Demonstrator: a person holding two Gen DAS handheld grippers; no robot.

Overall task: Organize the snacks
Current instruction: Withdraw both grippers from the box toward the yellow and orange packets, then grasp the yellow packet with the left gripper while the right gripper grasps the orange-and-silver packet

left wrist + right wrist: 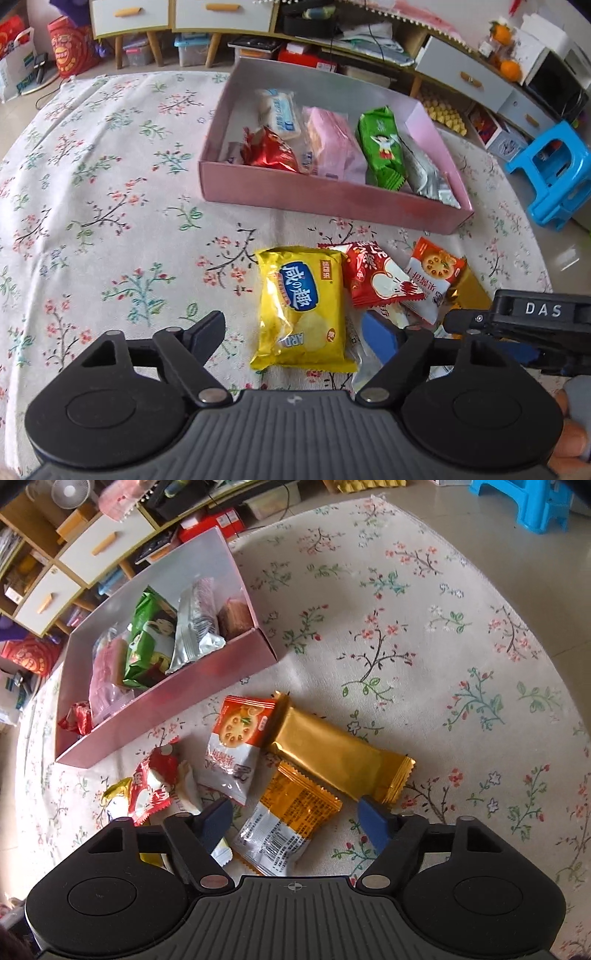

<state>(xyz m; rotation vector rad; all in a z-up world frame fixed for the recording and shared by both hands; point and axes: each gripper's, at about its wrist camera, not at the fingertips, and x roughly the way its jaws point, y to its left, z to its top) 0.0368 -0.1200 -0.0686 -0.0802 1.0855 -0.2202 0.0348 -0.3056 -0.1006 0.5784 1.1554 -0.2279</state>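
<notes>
While both grippers hang low over the flowered cloth (110, 184), each has a loose snack lined up between its fingers. The left gripper (299, 332) stands roughly three-quarters open with the yellow chip packet (301, 306) lying between its jaws; the pads are not pressing on it, so it holds nothing. The right gripper (293, 819) is parted a little less, straddling the orange-and-silver packet (291, 823), again without a grip as far as I can see.

From the yellow packet, the pink box (332, 206) sits at twelve o'clock, already carrying several snacks such as the green packet (380, 147). At about two o'clock lie the red packet (376, 277) and the cracker packet (430, 277). In the right view the long gold bar (340, 757) lies at one o'clock from the orange-and-silver packet.

I'd judge the chip packet light, puffed with air and slick, its contents brittle; a squeeze across the middle could crush the chips or let the foil skid away. Better to pinch a crimped end seam or close gently across the narrow width. The orange-and-silver packet looks flatter and crinkly, likely easiest taken across its body near the seam.
</notes>
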